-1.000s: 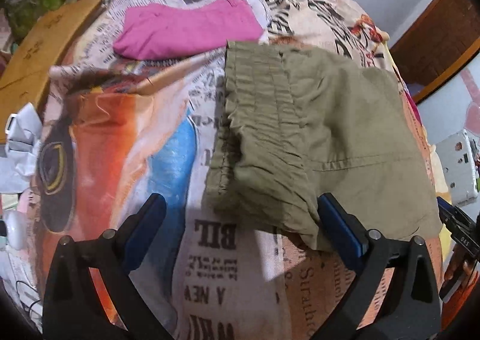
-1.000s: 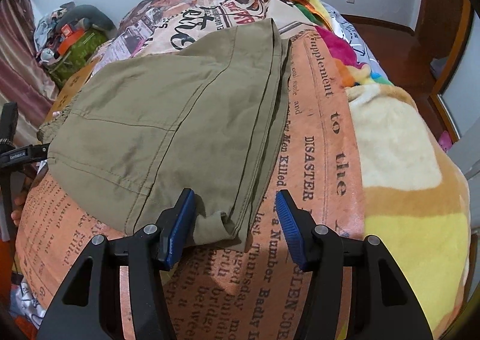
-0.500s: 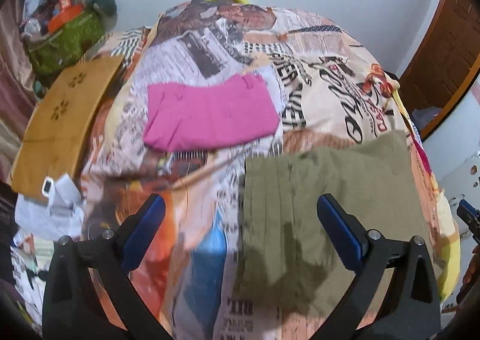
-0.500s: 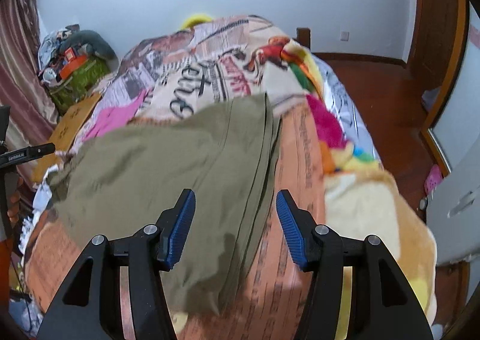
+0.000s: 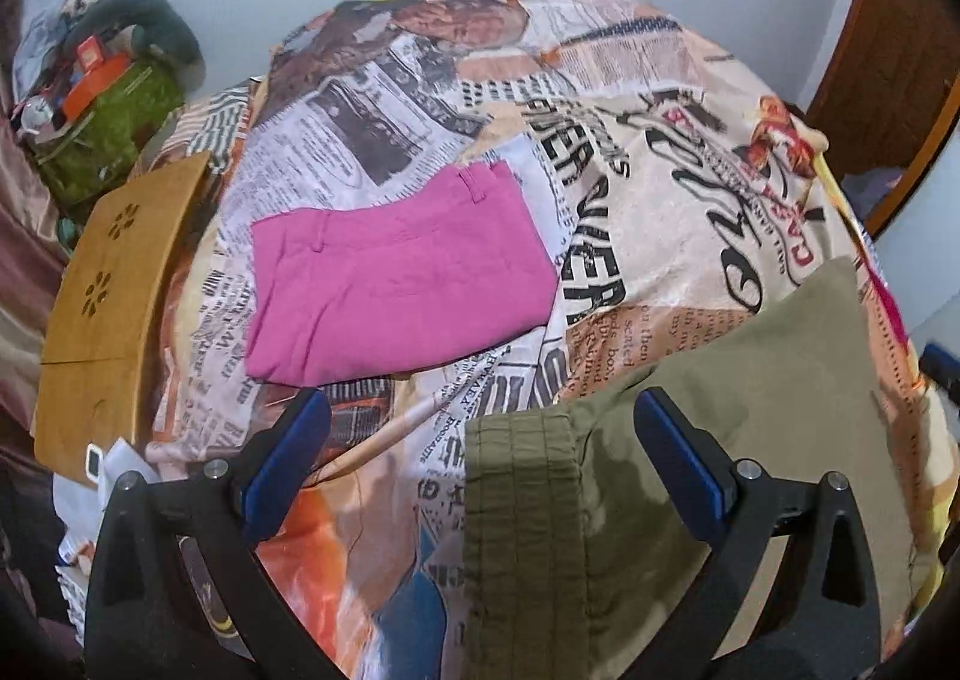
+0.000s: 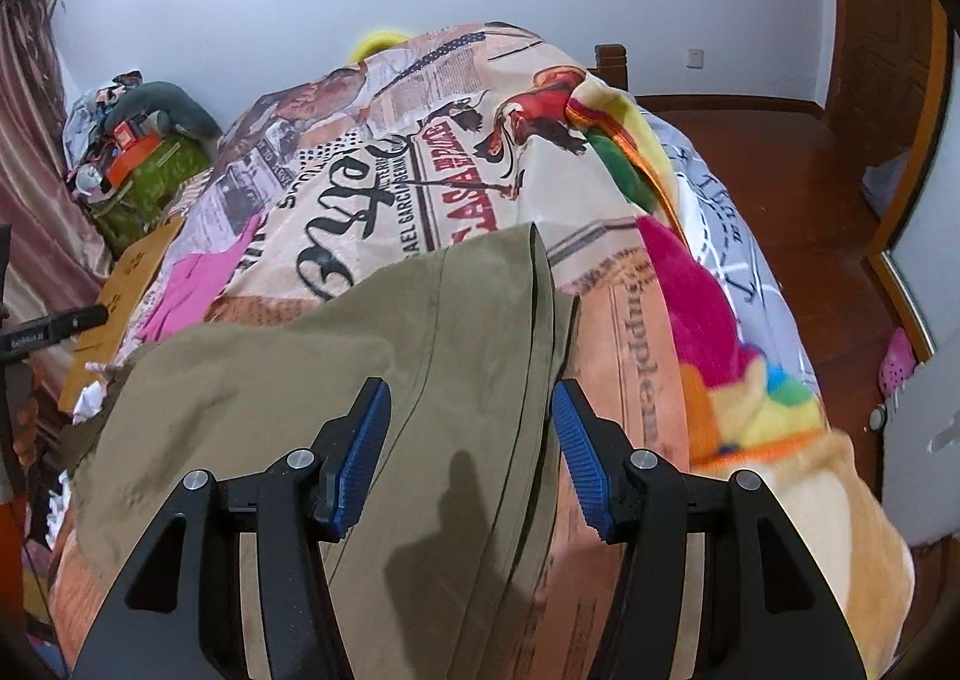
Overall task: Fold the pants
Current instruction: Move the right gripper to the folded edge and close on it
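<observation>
The olive pants (image 5: 750,428) lie folded on the bed (image 5: 660,200), filling the lower right of the left view. Left claw (image 5: 480,476) and right claw (image 6: 471,455) both gape wide above them, holding nothing. Pink shorts (image 5: 390,284) lie at centre left.

Since one second ago, both grippers have drawn up and back from the olive pants (image 5: 750,410) on the bed (image 5: 660,200). The left gripper (image 5: 480,458), whose right finger then lay against the gathered waistband (image 5: 522,500), now hangs above it with jaws spread and nothing between them. The right gripper (image 6: 471,458), earlier low at the pants' folded edge (image 6: 534,350), now stands higher, jaws apart and empty. The waistband, bunched before, now lies flat. The pink garment (image 5: 390,290) beyond the pants now shows whole in the left wrist view, and the wall behind the bed has come into sight.
</observation>
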The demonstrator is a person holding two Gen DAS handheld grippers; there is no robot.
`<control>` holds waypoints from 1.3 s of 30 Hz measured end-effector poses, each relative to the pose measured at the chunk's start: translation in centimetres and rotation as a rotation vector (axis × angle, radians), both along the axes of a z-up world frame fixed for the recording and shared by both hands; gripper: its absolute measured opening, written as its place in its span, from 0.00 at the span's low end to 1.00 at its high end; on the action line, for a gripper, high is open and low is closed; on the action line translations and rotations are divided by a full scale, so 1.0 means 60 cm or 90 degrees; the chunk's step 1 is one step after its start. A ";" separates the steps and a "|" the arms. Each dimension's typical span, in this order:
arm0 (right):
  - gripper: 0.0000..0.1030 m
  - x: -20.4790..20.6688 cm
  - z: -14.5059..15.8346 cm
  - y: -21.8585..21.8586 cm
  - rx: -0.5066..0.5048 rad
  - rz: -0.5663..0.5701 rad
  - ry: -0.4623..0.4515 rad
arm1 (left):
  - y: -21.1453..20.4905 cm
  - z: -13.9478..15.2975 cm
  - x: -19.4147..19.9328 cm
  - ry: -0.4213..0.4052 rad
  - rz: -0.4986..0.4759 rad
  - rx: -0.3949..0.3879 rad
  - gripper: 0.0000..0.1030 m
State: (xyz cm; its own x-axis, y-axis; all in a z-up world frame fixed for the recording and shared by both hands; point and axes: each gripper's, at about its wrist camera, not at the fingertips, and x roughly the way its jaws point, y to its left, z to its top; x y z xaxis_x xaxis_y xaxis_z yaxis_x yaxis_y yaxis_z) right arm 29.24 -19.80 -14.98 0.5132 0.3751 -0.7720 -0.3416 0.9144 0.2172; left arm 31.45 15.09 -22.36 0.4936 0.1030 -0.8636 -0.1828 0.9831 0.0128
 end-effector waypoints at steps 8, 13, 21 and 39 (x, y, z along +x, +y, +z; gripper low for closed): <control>0.51 0.083 -0.025 0.019 -0.013 0.015 -0.001 | 0.001 -0.054 0.019 0.034 0.002 0.030 0.99; 0.51 0.139 -0.052 0.022 -0.007 -0.001 0.008 | -0.003 -0.083 0.014 0.053 -0.007 0.031 0.99; 0.49 0.177 -0.093 0.037 0.010 0.009 0.056 | -0.012 -0.108 0.015 0.069 -0.021 0.024 1.00; 0.06 0.173 -0.076 0.053 -0.117 -0.005 -0.026 | 0.018 -0.092 0.002 0.026 0.046 -0.005 0.99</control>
